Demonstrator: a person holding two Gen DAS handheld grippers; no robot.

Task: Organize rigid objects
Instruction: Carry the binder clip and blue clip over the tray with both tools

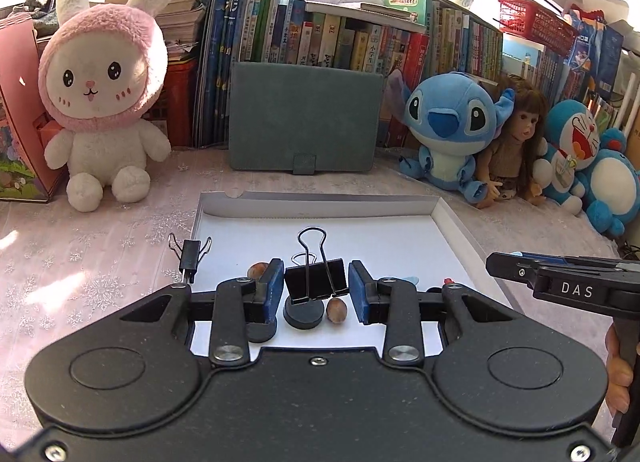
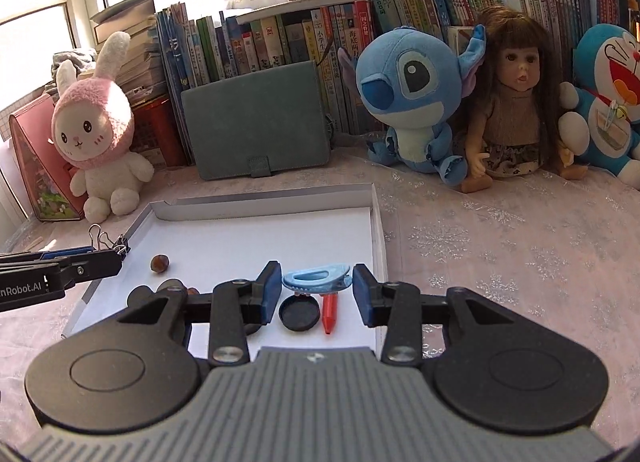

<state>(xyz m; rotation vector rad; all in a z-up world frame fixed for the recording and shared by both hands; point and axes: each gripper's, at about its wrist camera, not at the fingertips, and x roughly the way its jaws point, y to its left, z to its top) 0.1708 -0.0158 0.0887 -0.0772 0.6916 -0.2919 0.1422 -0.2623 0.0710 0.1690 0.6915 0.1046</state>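
The left claw stood wide, its blue pads flanking a large black binder clip without touching it. The clip stood upright in a shallow white tray. At 6 o'clock from the clip lay a black round cap, with a brown nut just beside it at 3 o'clock. A second nut lay at 9 o'clock of the clip, partly hidden by the left pad. A smaller binder clip sat on the tray's left rim.

The right claw was also wide, with a blue plastic clip between its pads, neither pad touching. At 6 o'clock of that clip lay another black cap and a red crayon. The tray rested on a pink-clothed table.
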